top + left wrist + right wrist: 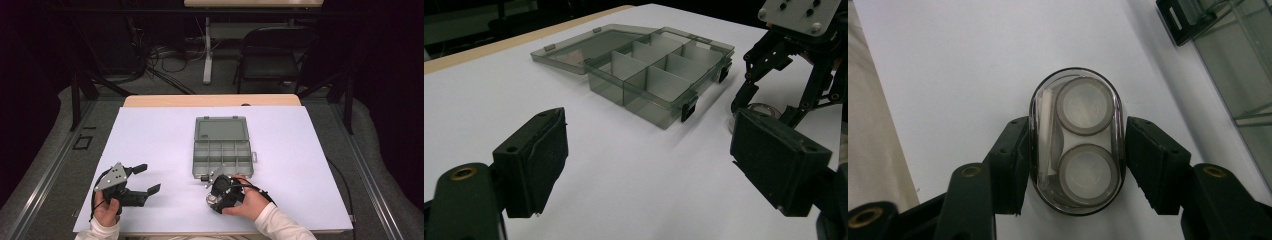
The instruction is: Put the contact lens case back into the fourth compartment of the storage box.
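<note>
Nearest the counter's front edge, the person's left hand (106,210) rests low on the white sheet (160,145), wrapped around the left hand-held gripper (148,178), which points across the counter toward the right. Its jaws stand wide apart with nothing between them; in the left gripper view the two black pads (536,160) frame bare sheet.

A little farther in and to the right, the right hand (247,202), in a pale sleeve (280,227), angles the right hand-held gripper (1075,150) forward and down toward the counter. In the right gripper view its jaws sit against the long sides of a small clear oval case (1076,141) that holds two round lidded cups, one pad on each flank. The pads look to be touching the case, which lies on the sheet.

Just beyond that gripper sits a smoky grey compartment box (222,157), its lid thrown open flat toward the far side and its dividers showing. The oval case lies just in front of the box's near edge.
</note>
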{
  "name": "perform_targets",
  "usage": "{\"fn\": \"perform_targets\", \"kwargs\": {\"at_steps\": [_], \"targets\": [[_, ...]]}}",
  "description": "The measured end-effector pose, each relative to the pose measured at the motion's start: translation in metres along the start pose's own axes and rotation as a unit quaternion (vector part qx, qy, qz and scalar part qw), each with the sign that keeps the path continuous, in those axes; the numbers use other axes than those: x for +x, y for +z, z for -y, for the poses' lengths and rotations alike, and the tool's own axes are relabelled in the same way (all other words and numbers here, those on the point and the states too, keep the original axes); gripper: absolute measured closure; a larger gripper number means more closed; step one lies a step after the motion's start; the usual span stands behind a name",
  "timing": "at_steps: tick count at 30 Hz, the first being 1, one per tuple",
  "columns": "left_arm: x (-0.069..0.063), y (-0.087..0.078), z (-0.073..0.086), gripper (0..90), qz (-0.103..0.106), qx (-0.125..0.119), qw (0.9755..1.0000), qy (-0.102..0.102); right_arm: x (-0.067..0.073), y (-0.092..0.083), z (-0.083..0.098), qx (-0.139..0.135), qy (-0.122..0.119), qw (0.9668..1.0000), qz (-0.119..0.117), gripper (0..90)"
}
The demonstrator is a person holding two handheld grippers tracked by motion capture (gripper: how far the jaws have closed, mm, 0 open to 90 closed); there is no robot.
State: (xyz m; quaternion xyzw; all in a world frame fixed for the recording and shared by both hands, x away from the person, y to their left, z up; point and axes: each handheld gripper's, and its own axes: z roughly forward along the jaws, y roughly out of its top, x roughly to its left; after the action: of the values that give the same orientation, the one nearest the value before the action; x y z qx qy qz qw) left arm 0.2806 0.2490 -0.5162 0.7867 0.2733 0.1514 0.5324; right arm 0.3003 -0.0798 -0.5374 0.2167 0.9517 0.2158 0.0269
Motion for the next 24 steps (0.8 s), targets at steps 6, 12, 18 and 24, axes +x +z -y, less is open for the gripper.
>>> {"fn": "perform_targets", "kwargs": {"at_steps": [6, 12, 18, 24], "targets": [[0.0002, -0.0001, 0.0, 16.0, -0.001, 0.0, 1.0, 0.0, -0.0001, 0.0005, -0.0001, 0.0, -0.005, 1.0, -0.003, 47.6], [0.0001, 0.0, 0.0, 16.0, 0.0, 0.001, 1.0, 0.0, 0.0005, 0.0001, -0.0003, 0.0, -0.005, 1.0, -0.001, 48.5], [0.0001, -0.0001, 0.0, 16.0, 0.0, 0.001, 1.0, 0.0, 0.0007, -0.0009, -0.0005, 0.0, -0.005, 1.0, 0.002, 48.6], [0.0002, -0.0001, 0.0001, 16.0, 0.0, 0.001, 1.0, 0.0, -0.0014, -0.0048, 0.0004, -0.008, 0.004, 1.0, -0.002, 48.6]]}}
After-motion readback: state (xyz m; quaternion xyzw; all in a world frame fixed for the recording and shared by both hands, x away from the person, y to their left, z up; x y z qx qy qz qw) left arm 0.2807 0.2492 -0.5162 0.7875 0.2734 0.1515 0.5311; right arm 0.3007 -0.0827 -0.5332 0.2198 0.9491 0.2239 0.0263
